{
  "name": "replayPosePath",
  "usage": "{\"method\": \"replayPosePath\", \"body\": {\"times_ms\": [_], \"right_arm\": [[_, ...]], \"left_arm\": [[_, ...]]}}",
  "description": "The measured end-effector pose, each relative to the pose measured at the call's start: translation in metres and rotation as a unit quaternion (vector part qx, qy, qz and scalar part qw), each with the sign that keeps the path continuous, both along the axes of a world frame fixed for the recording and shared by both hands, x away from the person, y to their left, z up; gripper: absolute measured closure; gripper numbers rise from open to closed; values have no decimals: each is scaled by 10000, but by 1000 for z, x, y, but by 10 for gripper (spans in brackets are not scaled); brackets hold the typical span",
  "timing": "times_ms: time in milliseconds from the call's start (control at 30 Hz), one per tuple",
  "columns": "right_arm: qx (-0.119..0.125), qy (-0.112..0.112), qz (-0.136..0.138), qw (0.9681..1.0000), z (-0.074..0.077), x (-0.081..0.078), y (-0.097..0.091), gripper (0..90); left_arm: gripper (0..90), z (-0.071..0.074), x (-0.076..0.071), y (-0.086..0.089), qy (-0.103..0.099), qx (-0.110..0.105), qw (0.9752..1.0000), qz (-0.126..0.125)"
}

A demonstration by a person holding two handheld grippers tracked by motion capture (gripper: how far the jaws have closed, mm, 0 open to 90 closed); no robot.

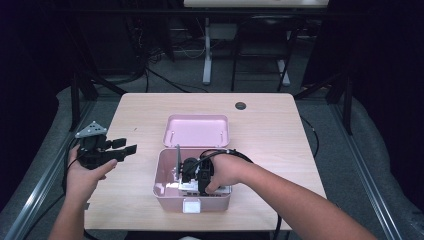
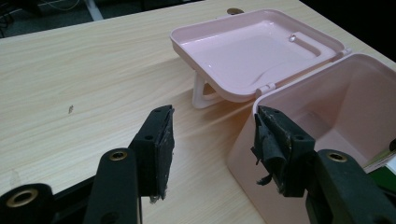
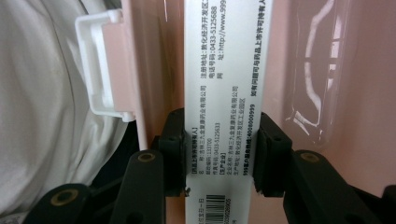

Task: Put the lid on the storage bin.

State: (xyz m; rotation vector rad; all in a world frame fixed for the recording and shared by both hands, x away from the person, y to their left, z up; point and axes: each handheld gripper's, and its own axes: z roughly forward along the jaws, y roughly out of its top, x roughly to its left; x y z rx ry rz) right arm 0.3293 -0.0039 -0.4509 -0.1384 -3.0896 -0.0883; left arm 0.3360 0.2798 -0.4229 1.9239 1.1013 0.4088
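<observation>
1. My right tool (image 3: 219, 154) is down inside the pink box (image 1: 162, 172), at the near end of it, and its jaws are clamped on the two long sides of a white carton (image 3: 224, 88) printed with black text and a barcode.
2. The carton stands between the jaws and runs away from me along the box's inner wall; in the high view my right hand (image 1: 227, 172) covers most of it.
3. A white latch (image 1: 192, 205) sits on the box's near wall, facing me.
4. My left tool (image 2: 212, 149) hovers over the tabletop (image 1: 135, 107) just left of the box, jaws spread wide with nothing between them; one jaw tip sits close by the box's rim, though I cannot tell whether it touches.
5. My left hand (image 1: 85, 172) holds that tool near the tabletop's left edge.
6. Beyond the box, its pink lid (image 1: 197, 130) lies open and flat, hinged to the far wall.
7. Farthest off, a small dark round cap (image 1: 241, 105) sits in the tabletop near the far edge.
</observation>
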Motion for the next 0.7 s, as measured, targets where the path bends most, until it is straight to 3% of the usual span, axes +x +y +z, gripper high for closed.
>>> {"method": "replayPosePath", "body": {"times_ms": [700], "right_arm": [[-96,45,70,9999,-18,2,1,613]], "left_arm": [[475,-1,1,0,29,19,10000,-26]]}}
